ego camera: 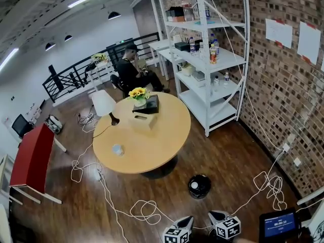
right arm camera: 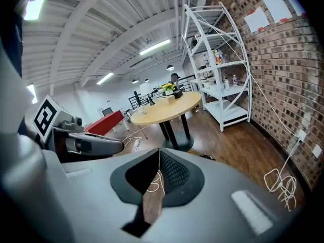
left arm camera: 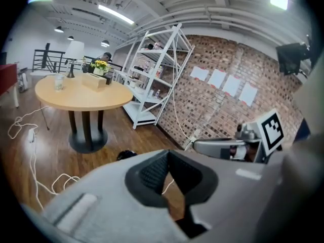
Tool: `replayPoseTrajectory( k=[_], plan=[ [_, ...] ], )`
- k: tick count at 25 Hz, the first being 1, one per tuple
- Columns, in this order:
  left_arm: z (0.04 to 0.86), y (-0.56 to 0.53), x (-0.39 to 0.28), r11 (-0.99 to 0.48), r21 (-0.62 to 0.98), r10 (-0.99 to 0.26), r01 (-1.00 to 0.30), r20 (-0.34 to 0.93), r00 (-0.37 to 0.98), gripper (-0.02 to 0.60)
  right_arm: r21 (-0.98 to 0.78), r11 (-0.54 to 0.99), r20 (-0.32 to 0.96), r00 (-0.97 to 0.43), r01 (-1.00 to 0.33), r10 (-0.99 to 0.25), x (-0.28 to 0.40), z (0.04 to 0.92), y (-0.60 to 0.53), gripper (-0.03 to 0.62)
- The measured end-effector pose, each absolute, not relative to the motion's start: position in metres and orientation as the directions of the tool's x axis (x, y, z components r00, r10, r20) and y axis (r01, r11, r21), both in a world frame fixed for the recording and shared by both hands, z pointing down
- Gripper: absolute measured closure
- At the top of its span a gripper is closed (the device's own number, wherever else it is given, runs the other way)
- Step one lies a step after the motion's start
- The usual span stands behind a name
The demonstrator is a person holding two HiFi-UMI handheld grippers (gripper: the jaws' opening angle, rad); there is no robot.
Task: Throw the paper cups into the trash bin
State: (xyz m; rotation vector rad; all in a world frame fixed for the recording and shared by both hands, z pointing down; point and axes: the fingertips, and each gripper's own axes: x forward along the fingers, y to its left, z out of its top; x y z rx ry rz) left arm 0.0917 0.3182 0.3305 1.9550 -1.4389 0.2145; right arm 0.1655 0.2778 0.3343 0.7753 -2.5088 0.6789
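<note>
One pale paper cup (ego camera: 117, 149) stands on the round wooden table (ego camera: 162, 146), near its front left edge; the left gripper view shows the cup (left arm camera: 59, 81) far off on the tabletop. On the floor in front of the table stands the black trash bin (ego camera: 199, 186), with something white inside it. Both grippers hang low at the bottom edge of the head view, well short of the table. My left gripper (ego camera: 185, 221) is shut with nothing between its pads (left arm camera: 154, 171). Beside it, my right gripper (ego camera: 216, 217) is shut and empty too, its pads (right arm camera: 174, 173) meeting at the tip.
The table also carries a tissue box (ego camera: 143, 120), a black box (ego camera: 151, 104), yellow flowers (ego camera: 137, 93) and a lamp (ego camera: 104, 104). White cables (ego camera: 144, 209) loop over the wooden floor. A white shelf unit (ego camera: 212, 59) stands by the brick wall. A person sits beyond the table.
</note>
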Motion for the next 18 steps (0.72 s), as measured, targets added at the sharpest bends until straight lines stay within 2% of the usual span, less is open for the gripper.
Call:
replayPoseTrajectory(
  k=[5, 12, 18],
  plan=[
    [0.307, 0.307, 0.096, -0.21, 0.39, -0.796, -0.896, 0.464, 0.389, 0.577, -0.288, 0.728, 0.485, -0.75, -0.622, -0.449, 0.164, 0.316, 0.264, 0.58],
    [0.287, 0.288, 0.109, -0.259, 0.379, -0.797, -0.888, 0.435, 0.419, 0.577, -0.249, 0.766, 0.353, -0.792, -0.593, -0.499, 0.163, 0.275, 0.24, 0.583],
    [0.277, 0.277, 0.112, -0.285, 0.349, -0.805, -0.893, 0.419, 0.42, 0.577, -0.249, 0.77, 0.352, -0.795, -0.588, -0.493, 0.169, 0.273, 0.242, 0.583]
  ],
)
